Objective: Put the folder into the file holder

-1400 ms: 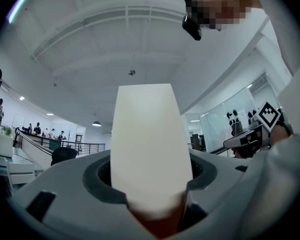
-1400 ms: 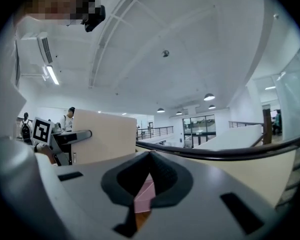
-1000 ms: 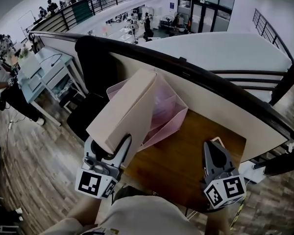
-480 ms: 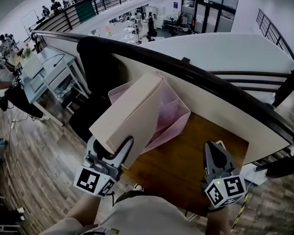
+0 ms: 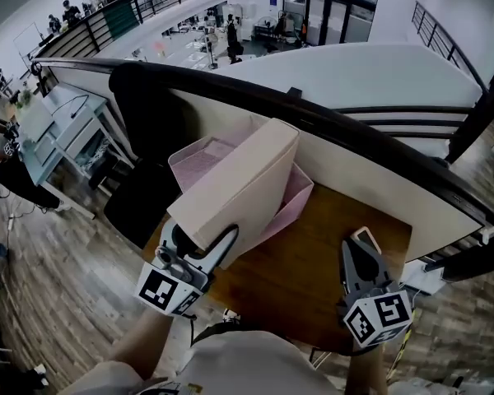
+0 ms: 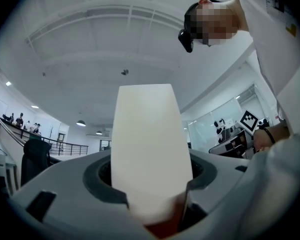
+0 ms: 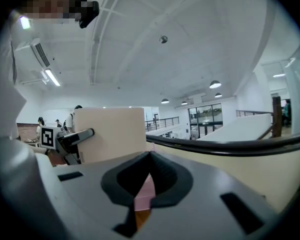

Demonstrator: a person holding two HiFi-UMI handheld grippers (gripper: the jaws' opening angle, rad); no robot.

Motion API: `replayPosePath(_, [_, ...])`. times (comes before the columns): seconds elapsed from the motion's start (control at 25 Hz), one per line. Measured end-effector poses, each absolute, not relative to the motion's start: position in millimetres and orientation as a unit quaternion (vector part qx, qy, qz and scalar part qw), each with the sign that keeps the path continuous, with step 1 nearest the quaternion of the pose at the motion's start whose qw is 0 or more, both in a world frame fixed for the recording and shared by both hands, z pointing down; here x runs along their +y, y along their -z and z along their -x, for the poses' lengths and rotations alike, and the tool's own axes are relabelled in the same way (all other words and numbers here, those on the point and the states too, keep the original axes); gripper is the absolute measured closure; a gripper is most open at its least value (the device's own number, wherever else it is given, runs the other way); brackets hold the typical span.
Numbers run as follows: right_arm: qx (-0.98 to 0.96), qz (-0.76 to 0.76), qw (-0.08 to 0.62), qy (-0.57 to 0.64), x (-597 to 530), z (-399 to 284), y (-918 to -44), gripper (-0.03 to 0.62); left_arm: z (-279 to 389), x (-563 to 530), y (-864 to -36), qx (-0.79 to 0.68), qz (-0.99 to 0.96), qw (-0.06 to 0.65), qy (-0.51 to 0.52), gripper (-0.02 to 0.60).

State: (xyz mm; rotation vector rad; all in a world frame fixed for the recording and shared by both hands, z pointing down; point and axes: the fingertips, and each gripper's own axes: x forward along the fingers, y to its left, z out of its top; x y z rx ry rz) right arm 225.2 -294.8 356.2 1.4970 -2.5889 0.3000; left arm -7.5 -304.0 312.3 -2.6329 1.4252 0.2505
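My left gripper (image 5: pixel 204 250) pinches the near end of the beige folder (image 5: pixel 244 186), with the jaws clamped on either side of it. In the left gripper view the folder (image 6: pixel 147 149) rises straight out from between the jaws of that gripper (image 6: pixel 152 206). I hold the folder tilted, its far end raised above the pink file holder (image 5: pixel 199 160). The file holder stands at the far left corner of the table (image 5: pixel 313 274), and I cannot tell whether the folder touches it. My right gripper (image 5: pixel 359 249) hangs over the table's right edge, well apart from the folder. In its own view the right gripper (image 7: pixel 141 191) has its jaws drawn together with nothing between them.
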Motion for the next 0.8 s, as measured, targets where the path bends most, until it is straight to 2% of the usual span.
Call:
replayPosePath(0.32, [-0.841, -0.522, 0.091, -0.112, -292, -227, -367, 0.591, 8, -341, -338, 0.455, 0.884, 0.05, -0.1, 0.291])
replayPosePath(0.8, [-0.822, -0.537, 0.124, -0.141, -293, -215, -386, 0.591, -21, -383, -370, 0.376, 0.918, 0.066, -0.106, 0.298])
